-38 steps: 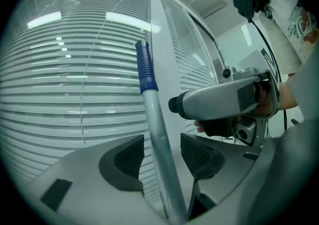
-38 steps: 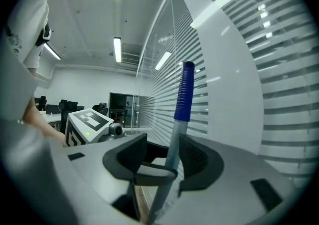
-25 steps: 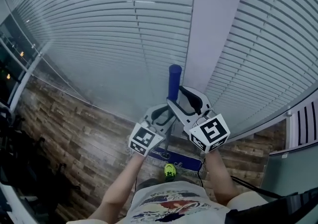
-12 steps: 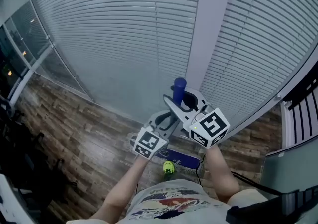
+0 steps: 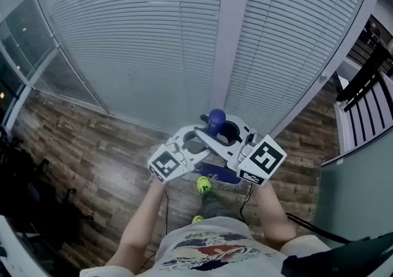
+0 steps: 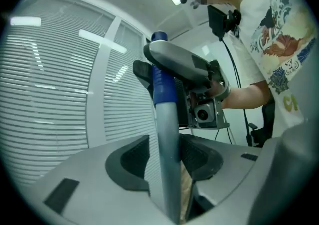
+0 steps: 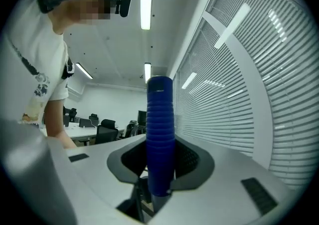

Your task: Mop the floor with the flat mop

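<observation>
In the head view both grippers clasp the flat mop's handle in front of my chest. The left gripper grips lower, the right gripper higher, by the blue top. The blue mop head lies on the wood floor by a green shoe. In the left gripper view the grey pole stands between the pads of the left gripper, whose jaws have just been opening. The ribbed blue grip sits between the pads of the right gripper, whose jaws have just been closing.
A wall of closed blinds with a white pillar rises just beyond the mop. Wood-plank floor runs left to dark clutter. A black slatted rack and a grey panel stand at the right.
Both grippers and the handle have moved along the blinds, with the pillar now straight ahead. The mop head has drawn in under the hands, beside the green shoe.
</observation>
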A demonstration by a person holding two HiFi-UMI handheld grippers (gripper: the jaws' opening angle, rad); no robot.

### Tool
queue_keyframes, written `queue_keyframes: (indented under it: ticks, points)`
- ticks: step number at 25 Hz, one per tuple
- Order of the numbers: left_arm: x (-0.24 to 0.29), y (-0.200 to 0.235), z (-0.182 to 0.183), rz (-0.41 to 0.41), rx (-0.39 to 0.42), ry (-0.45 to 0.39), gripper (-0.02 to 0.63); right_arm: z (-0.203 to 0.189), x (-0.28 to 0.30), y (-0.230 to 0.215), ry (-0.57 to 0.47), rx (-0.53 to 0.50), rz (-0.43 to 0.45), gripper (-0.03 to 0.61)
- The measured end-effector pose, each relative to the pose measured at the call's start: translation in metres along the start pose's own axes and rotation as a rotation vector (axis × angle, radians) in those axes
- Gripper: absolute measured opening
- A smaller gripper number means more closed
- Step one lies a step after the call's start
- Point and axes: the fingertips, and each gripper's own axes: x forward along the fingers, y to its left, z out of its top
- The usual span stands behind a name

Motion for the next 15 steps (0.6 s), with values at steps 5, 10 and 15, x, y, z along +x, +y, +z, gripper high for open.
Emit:
queue_keyframes:
  ticks: [5,10,15]
  points:
    - [-0.010,-0.063,0.004,-0.062,-0.064,-0.034,0.120,-0.005,-0.035,0.052,0.069,-0.020,0.021,0.118]
    - [-0.007,-0.102,0.006,-0.017,-0.139,-0.038,0.120,-0.007,-0.069,0.080,0.057,0.039,0.015,0.120]
    - [-0.013,-0.153,0.000,0.020,-0.210,0.008,0.120,-0.012,-0.104,0.123,0.052,0.066,0.035,0.126]
